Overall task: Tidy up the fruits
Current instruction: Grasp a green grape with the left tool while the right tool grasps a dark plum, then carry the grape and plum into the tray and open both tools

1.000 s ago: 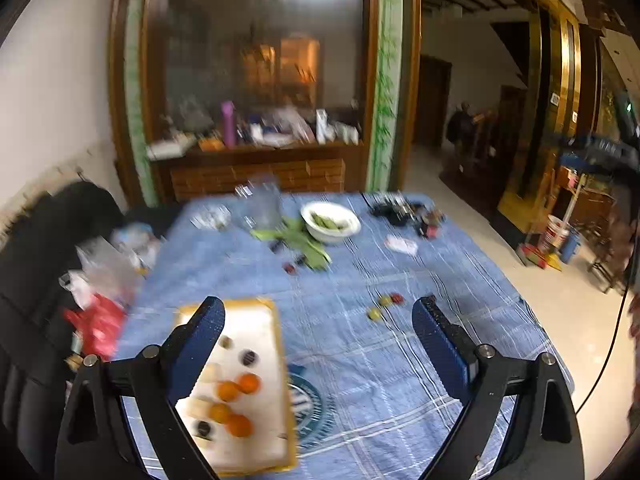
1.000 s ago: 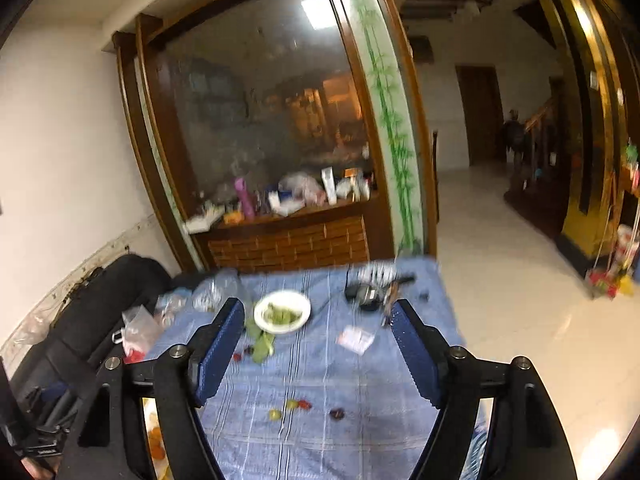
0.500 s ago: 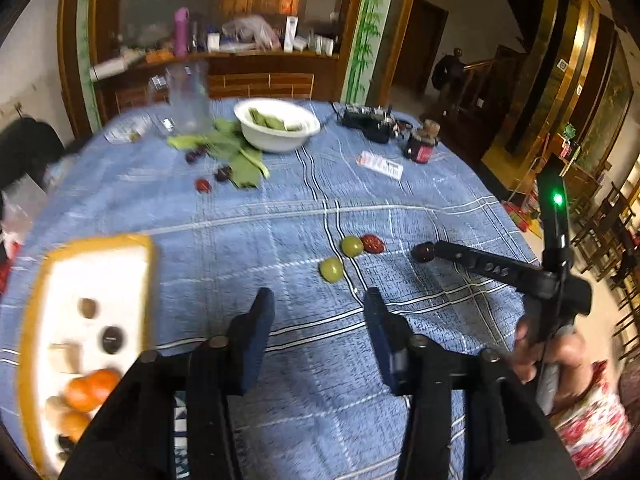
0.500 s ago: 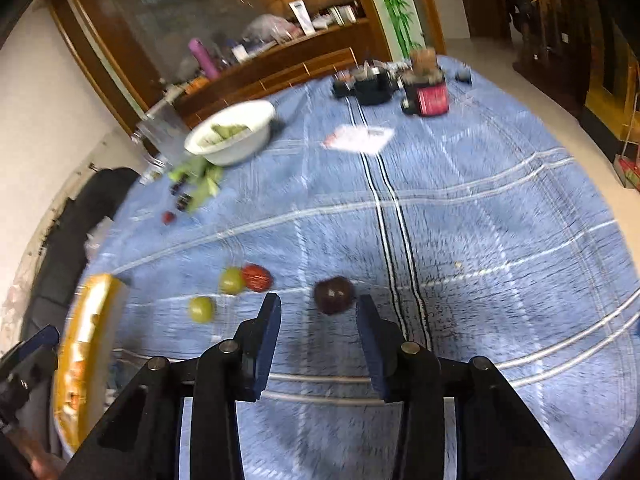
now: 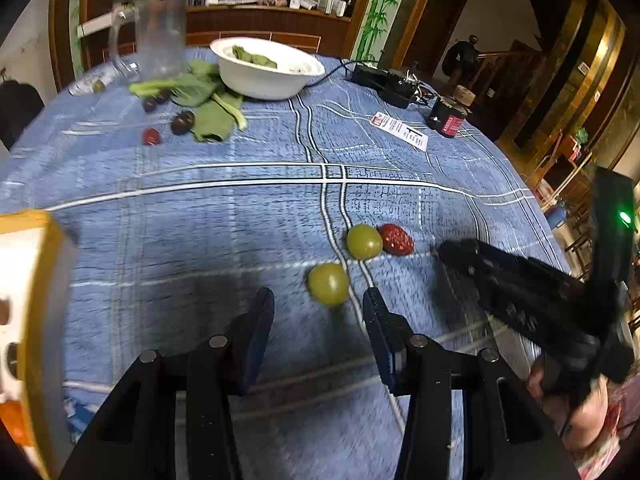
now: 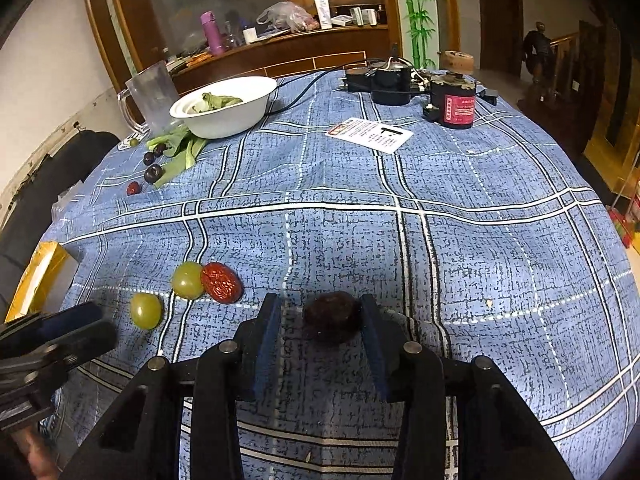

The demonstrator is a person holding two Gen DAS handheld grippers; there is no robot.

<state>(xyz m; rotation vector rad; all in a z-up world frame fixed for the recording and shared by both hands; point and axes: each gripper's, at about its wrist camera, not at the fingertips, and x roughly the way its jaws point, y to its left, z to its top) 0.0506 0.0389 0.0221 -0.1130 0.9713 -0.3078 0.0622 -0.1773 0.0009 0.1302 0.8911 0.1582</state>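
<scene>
Two green fruits, a nearer one (image 5: 328, 283) and a farther one (image 5: 363, 241), lie with a red date (image 5: 396, 239) on the blue checked tablecloth (image 5: 240, 220). My left gripper (image 5: 318, 312) is open and empty, its tips just short of the nearer green fruit. In the right wrist view a dark fruit (image 6: 332, 316) lies between the tips of my open right gripper (image 6: 320, 320), close to the right finger. The green fruits (image 6: 146, 310) (image 6: 188, 279) and the date (image 6: 221, 282) lie to its left. A yellow-rimmed white tray (image 5: 28, 320) sits at the left.
A white bowl of greens (image 6: 222, 106), loose green leaves (image 5: 208, 108) and small dark and red fruits (image 6: 153, 174) are at the far left. A clear jug (image 6: 150, 96), a paper card (image 6: 370, 134), a red-labelled jar (image 6: 456, 104) and black electronics (image 6: 380, 80) stand at the far side.
Both grippers have dropped low and moved forward over the cloth. The left one now reaches the near green fruit; the right one now has the dark fruit between its fingers.
</scene>
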